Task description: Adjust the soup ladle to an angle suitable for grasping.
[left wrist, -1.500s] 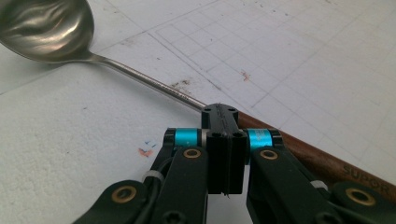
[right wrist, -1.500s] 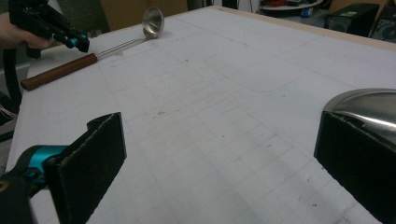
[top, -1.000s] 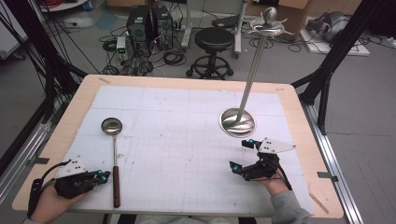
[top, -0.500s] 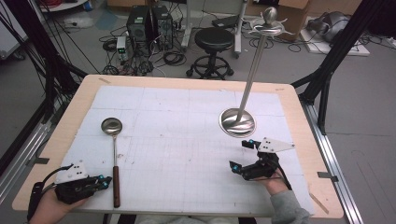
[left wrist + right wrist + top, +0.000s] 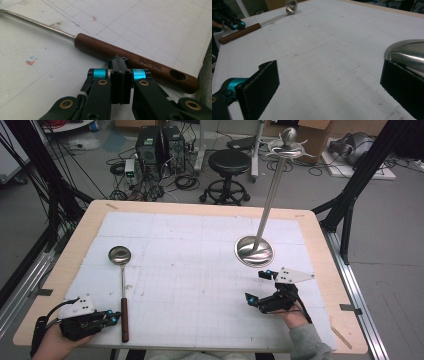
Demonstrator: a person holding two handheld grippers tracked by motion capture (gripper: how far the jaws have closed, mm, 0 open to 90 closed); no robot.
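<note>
High view: nearest the table's front edge, the left gripper (image 5: pixel 112 318) is seen with its jaws pressed together on nothing, tips just beside the dark wooden handle of the steel ladle (image 5: pixel 123 306), a stance judged to be a pause before opening for a grasp. Farther in on the white gridded mat (image 5: pixel 200 270), the right gripper (image 5: pixel 260 287) is held with jaws wide apart and empty. Just beyond it stands the tall steel hanging rack with a round base (image 5: pixel 254 251), presumably where the ladle is meant to be hung.
</note>
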